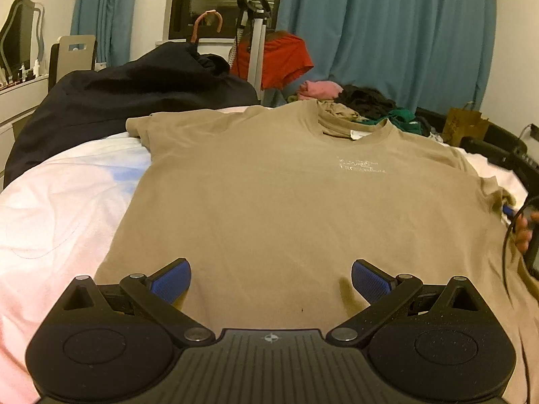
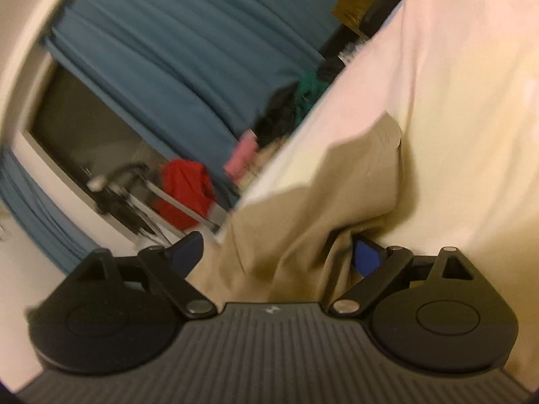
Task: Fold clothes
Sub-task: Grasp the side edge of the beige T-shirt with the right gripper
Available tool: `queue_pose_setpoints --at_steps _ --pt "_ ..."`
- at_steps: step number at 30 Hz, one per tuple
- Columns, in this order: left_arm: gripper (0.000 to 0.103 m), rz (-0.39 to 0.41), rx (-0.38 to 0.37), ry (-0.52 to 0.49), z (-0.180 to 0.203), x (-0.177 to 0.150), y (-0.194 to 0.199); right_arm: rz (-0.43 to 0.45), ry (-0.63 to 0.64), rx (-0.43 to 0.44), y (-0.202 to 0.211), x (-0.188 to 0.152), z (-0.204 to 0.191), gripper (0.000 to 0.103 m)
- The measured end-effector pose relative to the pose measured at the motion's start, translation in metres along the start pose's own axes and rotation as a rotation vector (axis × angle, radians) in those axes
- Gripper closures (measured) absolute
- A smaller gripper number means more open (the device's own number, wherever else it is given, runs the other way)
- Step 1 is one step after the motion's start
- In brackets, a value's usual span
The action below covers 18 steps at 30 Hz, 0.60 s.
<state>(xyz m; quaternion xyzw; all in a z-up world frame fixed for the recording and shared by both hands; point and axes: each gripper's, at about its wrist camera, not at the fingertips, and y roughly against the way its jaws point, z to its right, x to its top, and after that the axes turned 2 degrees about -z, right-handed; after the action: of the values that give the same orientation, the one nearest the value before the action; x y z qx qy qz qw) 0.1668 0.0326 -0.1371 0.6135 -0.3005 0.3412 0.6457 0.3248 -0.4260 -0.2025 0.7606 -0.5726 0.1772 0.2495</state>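
Lying flat: tan T-shirt [image 1: 269,202], soft, light.
Left gripper [image 1: 271,281]: spread wide, empty.
Right gripper [image 2: 276,256]: spread around bunched sleeve, not pinching.
Hold: sleeve hem.

A tan T-shirt [image 1: 269,202] lies spread flat, front up, on a white bedsheet [image 1: 57,208], with its collar on the far side and its hem nearest the left gripper [image 1: 271,281], whose blue-padded fingers [image 1: 170,284] stand wide apart just above the shirt's lower part. At the shirt's right edge a hand [image 1: 524,232] grips a dark device where the cloth bunches. Beyond the shirt's collar lie a dark garment [image 1: 134,97], a heap of mixed clothes [image 1: 363,104], and blue curtains [image 1: 387,33].
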Motion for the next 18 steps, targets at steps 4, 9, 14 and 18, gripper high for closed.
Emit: queue_pose_setpoints --at_steps 4,9,14,18 --pt "0.0 -0.008 0.012 -0.011 0.003 -0.001 -0.008 -0.023 0.032 -0.032 -0.012 0.004 0.007 0.01" --pt "0.0 -0.016 0.029 -0.032 0.007 -0.003 -0.014 -0.039 0.145 -0.148 -0.031 -0.003 -0.007 0.01" --pt "0.0 -0.013 0.025 -0.034 0.005 -0.004 -0.014 0.026 0.138 -0.219 -0.02 -0.011 -0.011 0.013" --pt "0.0 -0.01 0.014 -0.028 0.003 -0.004 -0.013 0.047 0.086 -0.272 -0.005 -0.009 -0.002 0.038"
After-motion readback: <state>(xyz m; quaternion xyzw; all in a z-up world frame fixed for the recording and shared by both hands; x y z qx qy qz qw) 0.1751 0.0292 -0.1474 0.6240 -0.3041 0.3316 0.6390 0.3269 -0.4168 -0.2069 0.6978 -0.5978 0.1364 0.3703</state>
